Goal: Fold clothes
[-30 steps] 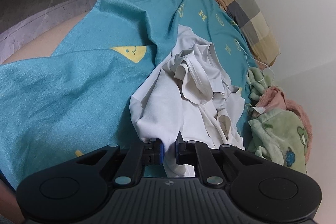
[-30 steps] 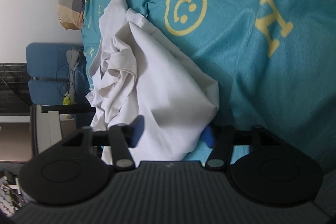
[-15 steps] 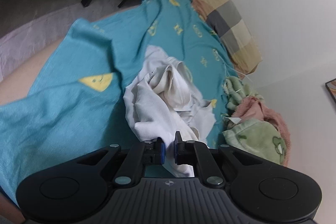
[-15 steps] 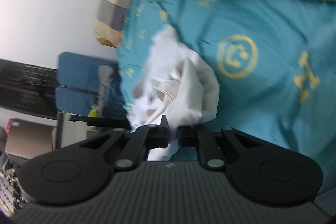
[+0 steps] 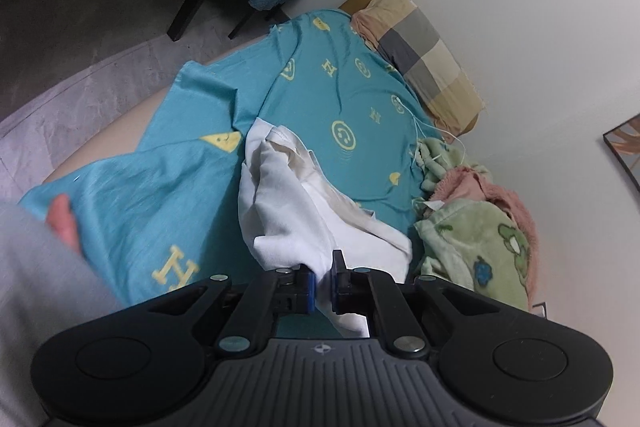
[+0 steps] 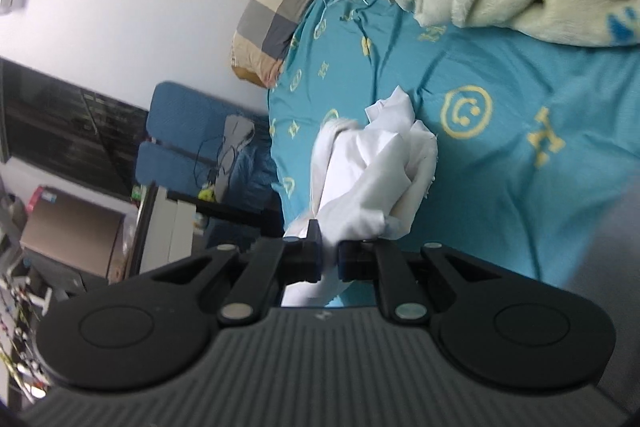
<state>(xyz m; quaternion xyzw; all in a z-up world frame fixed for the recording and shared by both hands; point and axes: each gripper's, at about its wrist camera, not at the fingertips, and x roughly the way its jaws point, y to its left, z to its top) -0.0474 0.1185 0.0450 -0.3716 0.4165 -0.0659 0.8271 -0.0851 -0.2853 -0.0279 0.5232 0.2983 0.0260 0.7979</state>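
Underneath everything lay the bed (image 5: 360,131), covered by a teal sheet (image 6: 520,211) printed with yellow smiley faces and letters. A checked pillow (image 5: 424,55) sat at its far end by the wall, and a green plush blanket (image 5: 472,247) was bunched along its edge. Crumpled on the sheet, the white garment (image 5: 288,203) rose toward both cameras. The left hand-held gripper (image 5: 323,285) was clamped on one bunch of its fabric, and the right hand-held gripper (image 6: 329,259) was pinched tight on another.
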